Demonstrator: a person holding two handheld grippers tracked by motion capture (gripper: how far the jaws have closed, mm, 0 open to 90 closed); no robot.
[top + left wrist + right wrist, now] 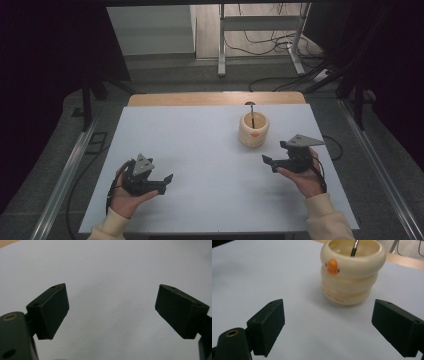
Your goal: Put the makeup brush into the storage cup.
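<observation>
Here, a cream ringed cup (254,129) with an orange beak-like knob stands upright toward the far right part of the pale surface (200,145), a thin dark utensil (251,114) leaning inside it. Near it, on the person's side, the right gripper (270,164) hovers with its jaws spread wide and nothing between them. Well apart, at the near left, the left gripper (167,181) is likewise spread and empty above bare surface.

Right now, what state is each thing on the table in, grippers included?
Cup: upright on the table, untouched.
Stick: standing in the cup, leaning on its rim.
Left gripper: jaws open, holding nothing.
Right gripper: jaws open, holding nothing, facing the cup.
</observation>
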